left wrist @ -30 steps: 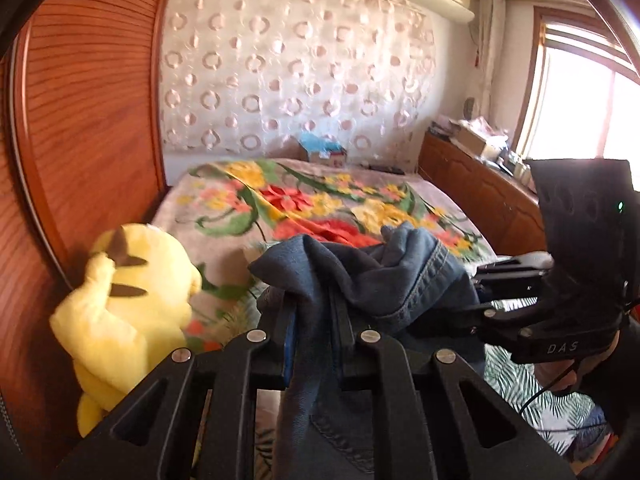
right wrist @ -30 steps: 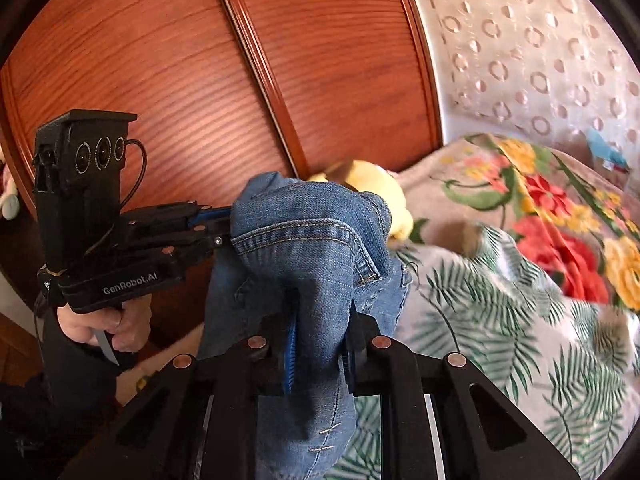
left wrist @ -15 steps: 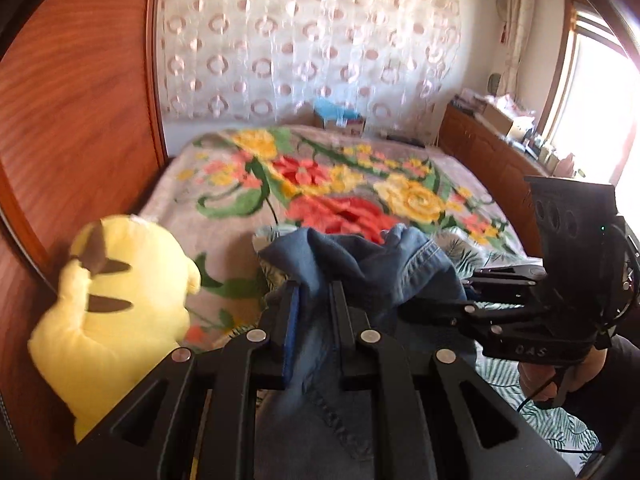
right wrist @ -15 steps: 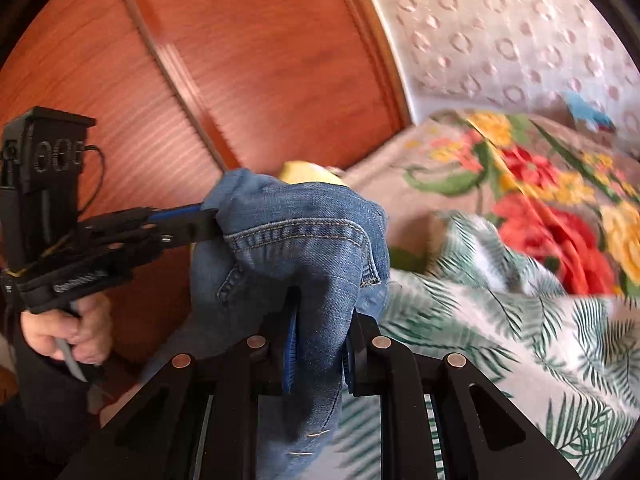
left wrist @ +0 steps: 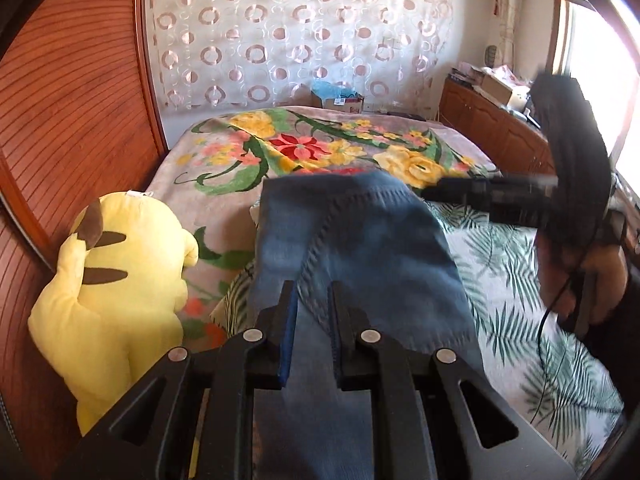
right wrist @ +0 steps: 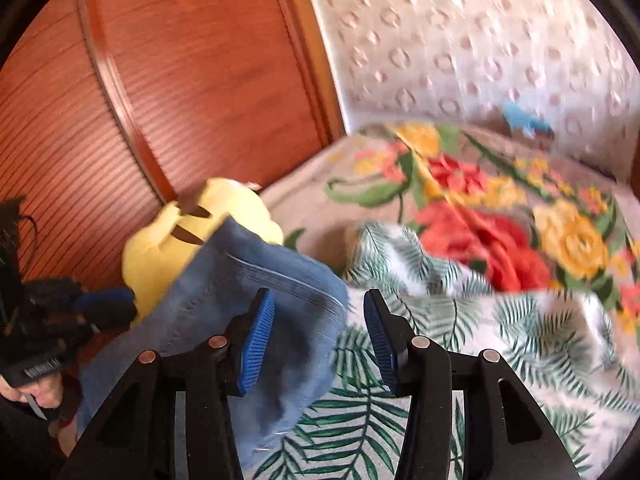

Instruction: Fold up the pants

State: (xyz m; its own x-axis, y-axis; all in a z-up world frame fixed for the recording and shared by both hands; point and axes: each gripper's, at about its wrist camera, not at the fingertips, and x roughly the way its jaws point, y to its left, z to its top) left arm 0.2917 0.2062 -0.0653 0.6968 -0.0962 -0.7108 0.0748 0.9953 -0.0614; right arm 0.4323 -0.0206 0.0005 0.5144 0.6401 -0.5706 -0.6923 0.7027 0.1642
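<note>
Above the bed, left claw [left wrist: 312, 312] pinches jeans [left wrist: 352, 240]; right claw [right wrist: 320, 336] seemingly spread

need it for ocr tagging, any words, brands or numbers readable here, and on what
No text reads clearly in either view.
White label on the body of the left tongs: blurred, unreadable.
Cardboard box at the back: print too small.

pants [left wrist: 352, 248] are faded matte denim with visible stitching, the yellow toy [left wrist: 116, 280] is fuzzy plush, the wall panels [right wrist: 192, 80] are glossy ribbed wood, and the right tool [right wrist: 318, 340] has ridged blue rubbery pads [right wrist: 256, 344] on matte black plastic
</note>
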